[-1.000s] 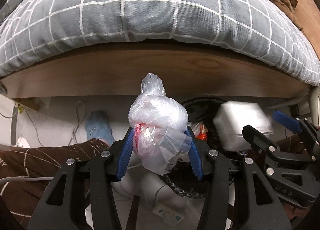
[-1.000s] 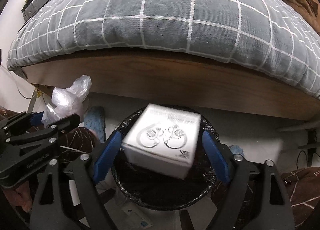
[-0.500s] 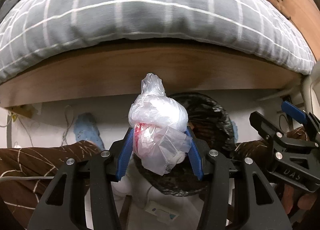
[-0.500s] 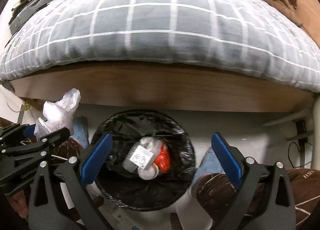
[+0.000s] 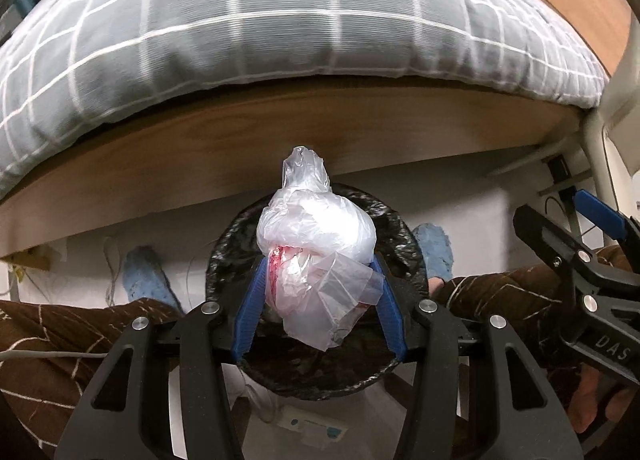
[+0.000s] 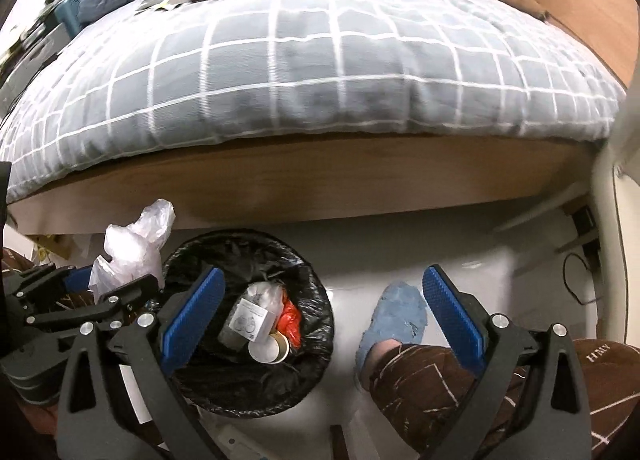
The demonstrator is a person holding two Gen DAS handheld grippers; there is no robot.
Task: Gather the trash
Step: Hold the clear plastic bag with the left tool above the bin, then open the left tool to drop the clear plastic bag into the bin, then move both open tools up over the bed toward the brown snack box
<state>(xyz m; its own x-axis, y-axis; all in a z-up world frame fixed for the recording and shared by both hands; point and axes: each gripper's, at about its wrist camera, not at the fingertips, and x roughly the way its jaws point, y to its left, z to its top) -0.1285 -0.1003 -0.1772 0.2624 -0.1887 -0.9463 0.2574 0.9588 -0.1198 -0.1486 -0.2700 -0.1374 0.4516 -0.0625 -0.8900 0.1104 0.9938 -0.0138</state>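
My left gripper point(image 5: 318, 292) is shut on a crumpled clear plastic bag point(image 5: 316, 244) with red stains and holds it right above the black-lined trash bin point(image 5: 404, 227). From the right wrist view the bag point(image 6: 128, 248) is at the bin's left rim point(image 6: 320, 300). The bin holds a white box point(image 6: 248, 320), a paper cup point(image 6: 268, 348) and a red wrapper point(image 6: 290, 318). My right gripper point(image 6: 324, 324) is open and empty, to the right of the bin above the floor; it also shows in the left wrist view point(image 5: 576, 260).
A bed with a grey checked duvet point(image 6: 312, 71) and wooden side board point(image 6: 280, 183) stands just behind the bin. The person's feet in blue slippers point(image 6: 394, 316) and brown trousers point(image 6: 460, 392) flank the bin. Cables point(image 6: 580, 280) lie at the right.
The right gripper let go of the white box, which dropped into the bin, then opened wide and shifted right. The left gripper carried the bag rightwards to above the bin.
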